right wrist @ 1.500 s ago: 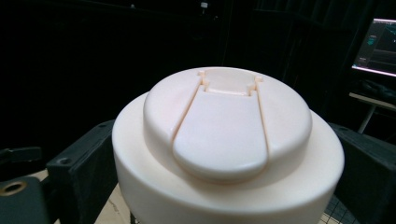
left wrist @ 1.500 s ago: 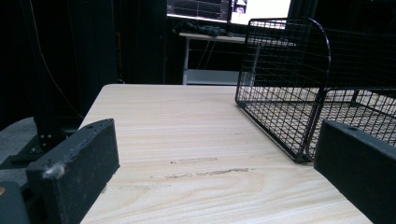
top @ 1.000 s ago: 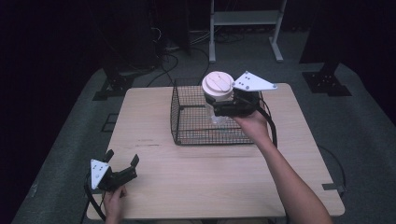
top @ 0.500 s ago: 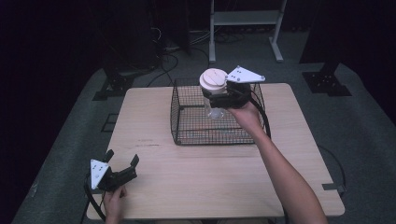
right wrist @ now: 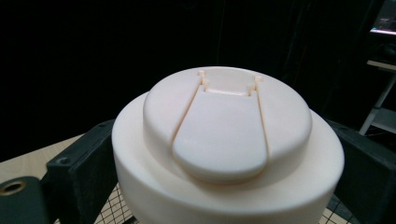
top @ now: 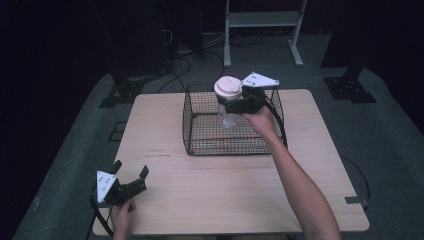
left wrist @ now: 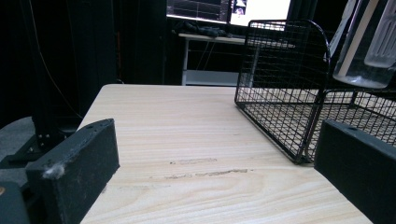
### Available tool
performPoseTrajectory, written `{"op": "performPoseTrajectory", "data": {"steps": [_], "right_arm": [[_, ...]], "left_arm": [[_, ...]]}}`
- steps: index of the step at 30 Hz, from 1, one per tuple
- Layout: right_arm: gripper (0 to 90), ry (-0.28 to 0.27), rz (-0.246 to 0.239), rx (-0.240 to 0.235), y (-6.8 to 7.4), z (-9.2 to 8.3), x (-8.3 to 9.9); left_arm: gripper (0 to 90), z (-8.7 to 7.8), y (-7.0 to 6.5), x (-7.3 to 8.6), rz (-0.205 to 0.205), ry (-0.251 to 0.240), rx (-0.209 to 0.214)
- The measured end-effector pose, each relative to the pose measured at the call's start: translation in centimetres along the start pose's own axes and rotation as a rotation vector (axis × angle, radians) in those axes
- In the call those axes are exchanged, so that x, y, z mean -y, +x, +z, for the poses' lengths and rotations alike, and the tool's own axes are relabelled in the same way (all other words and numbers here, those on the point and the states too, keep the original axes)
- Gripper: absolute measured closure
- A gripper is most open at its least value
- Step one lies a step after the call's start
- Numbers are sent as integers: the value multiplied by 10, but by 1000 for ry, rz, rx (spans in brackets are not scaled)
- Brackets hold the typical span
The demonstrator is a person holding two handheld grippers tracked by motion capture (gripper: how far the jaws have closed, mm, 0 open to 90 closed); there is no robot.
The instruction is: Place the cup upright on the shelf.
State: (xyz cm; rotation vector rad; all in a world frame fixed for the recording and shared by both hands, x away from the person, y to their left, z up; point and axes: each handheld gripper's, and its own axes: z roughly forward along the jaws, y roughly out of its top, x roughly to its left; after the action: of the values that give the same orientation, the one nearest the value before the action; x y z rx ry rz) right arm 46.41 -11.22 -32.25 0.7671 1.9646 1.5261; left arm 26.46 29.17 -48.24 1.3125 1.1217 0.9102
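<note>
Hovering above the wire basket point(top: 232, 122), the right tongs point(top: 231, 102) clamp the jar point(top: 229, 100), now carried farther over it, ready for lowering; the left tongs point(top: 131, 176) rest wide apart.

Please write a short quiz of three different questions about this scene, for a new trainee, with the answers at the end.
1. True or false: the right claw holds the clear jar with the cream lid above the wire basket.
2. Which choice describes the left claw? A) shut on the jar; B) open, holding nothing, near the table's front left corner; C) inside the basket.
3. Fill in: in the right gripper view, the flip cap on the lid is ____ (open/closed).

Key: 1. true, the jar has not been set down on the basket floor. 2. B. 3. closed.
</note>
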Motion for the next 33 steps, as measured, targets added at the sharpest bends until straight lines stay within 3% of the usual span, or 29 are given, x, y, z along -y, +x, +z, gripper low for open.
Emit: {"op": "performPoseTrajectory", "data": {"steps": [4, 8, 20, 29, 33], "right_arm": [[47, 25, -7, -16, -3, 8, 9], [47, 39, 29, -38, -10, 15, 19], [47, 92, 24, -46, -22, 32, 41], [46, 140, 23, -66, -25, 37, 54], [46, 129, 24, -63, -25, 36, 57]], "left_arm": [[0, 0, 0, 0, 1, 0, 0], [0, 0, 0, 0, 0, 0, 0], [0, 0, 0, 0, -2, -3, 0], [0, 0, 0, 0, 0, 0, 1], [0, 0, 0, 0, 0, -1, 1]]}}
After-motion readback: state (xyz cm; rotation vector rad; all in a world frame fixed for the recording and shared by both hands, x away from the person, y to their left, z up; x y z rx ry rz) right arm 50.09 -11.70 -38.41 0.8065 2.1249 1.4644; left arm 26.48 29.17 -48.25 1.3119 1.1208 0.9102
